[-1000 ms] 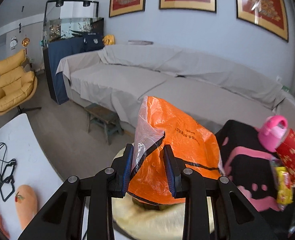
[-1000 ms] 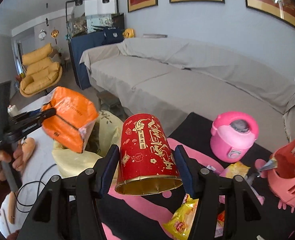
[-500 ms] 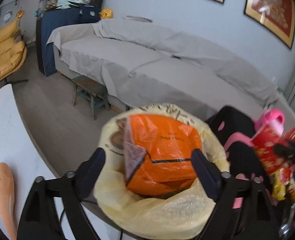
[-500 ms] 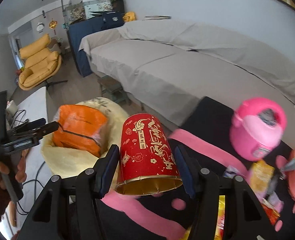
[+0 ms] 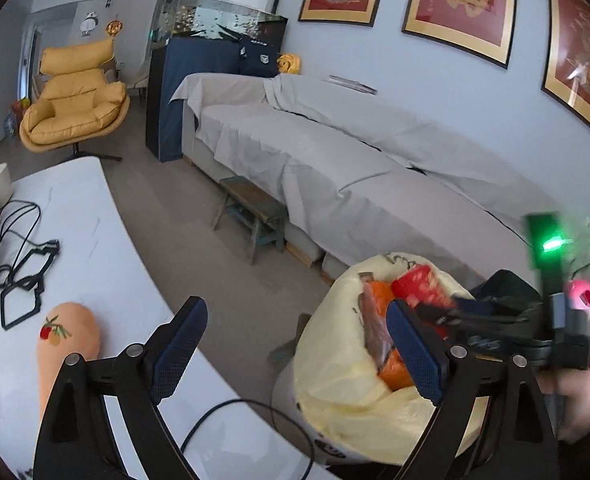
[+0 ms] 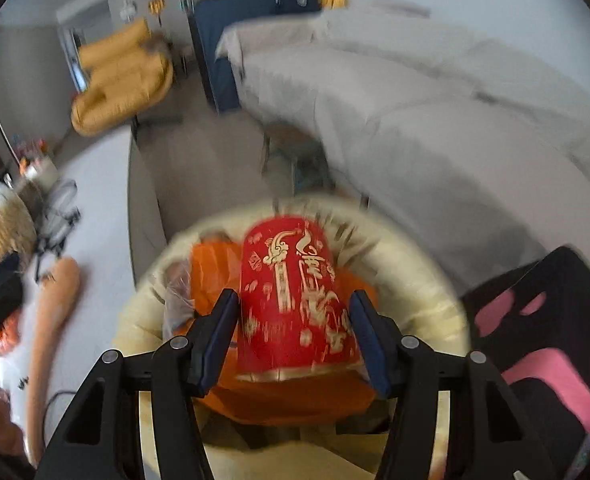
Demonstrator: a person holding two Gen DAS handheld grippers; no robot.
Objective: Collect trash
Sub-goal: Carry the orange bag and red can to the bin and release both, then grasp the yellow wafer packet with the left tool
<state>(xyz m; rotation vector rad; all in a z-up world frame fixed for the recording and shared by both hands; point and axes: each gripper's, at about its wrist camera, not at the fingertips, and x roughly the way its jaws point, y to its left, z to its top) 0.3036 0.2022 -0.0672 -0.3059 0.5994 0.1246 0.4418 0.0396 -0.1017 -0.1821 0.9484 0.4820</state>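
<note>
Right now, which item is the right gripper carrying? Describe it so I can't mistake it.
Find the yellow-lined trash bin in front of the grey sofa. Above its mouth, between the right gripper jaws, is the paper cup: red with gold lettering, unlike the orange bag beneath.

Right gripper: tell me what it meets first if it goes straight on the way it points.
The right gripper, shut on the red paper cup, points down into the yellow-lined trash bin. Straight on, the cup would probably meet the orange bag lying inside first, though blur leaves depth unclear.
</note>
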